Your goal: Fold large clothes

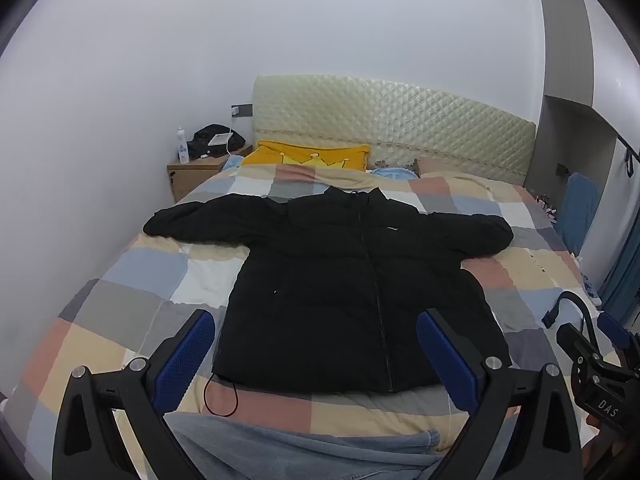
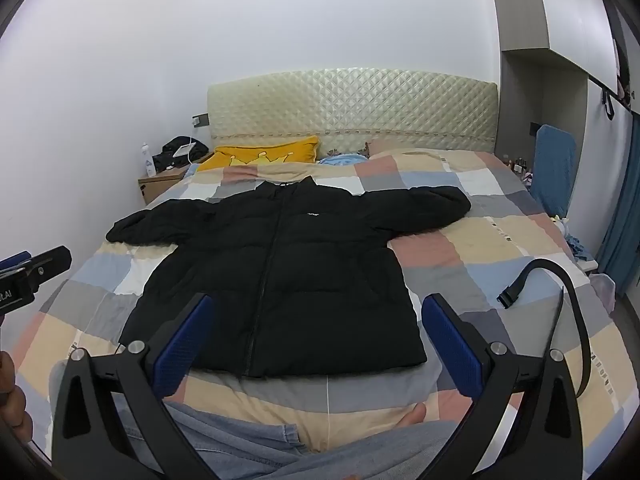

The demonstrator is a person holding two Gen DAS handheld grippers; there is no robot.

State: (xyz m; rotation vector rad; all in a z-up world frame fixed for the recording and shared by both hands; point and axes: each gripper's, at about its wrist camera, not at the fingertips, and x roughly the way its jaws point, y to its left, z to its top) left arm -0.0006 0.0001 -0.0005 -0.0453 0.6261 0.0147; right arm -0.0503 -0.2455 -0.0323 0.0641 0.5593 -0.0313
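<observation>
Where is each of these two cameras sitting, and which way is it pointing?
Left wrist view: on the left gripper, looking forward and down over its open blue fingers at the black jacket; the person's jeans-clad legs show below, the right gripper at the right edge.
Right wrist view: on the right gripper, facing likewise; the jeans and a bare foot show.
Both share the jacket, checked bedspread, yellow pillow and headboard.

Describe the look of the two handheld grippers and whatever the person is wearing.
Both the left gripper and right gripper have black angular frames, silver bolt heads and textured blue finger pads. The right gripper's body carries white "DAS" lettering. The person wears light blue denim trousers.
</observation>
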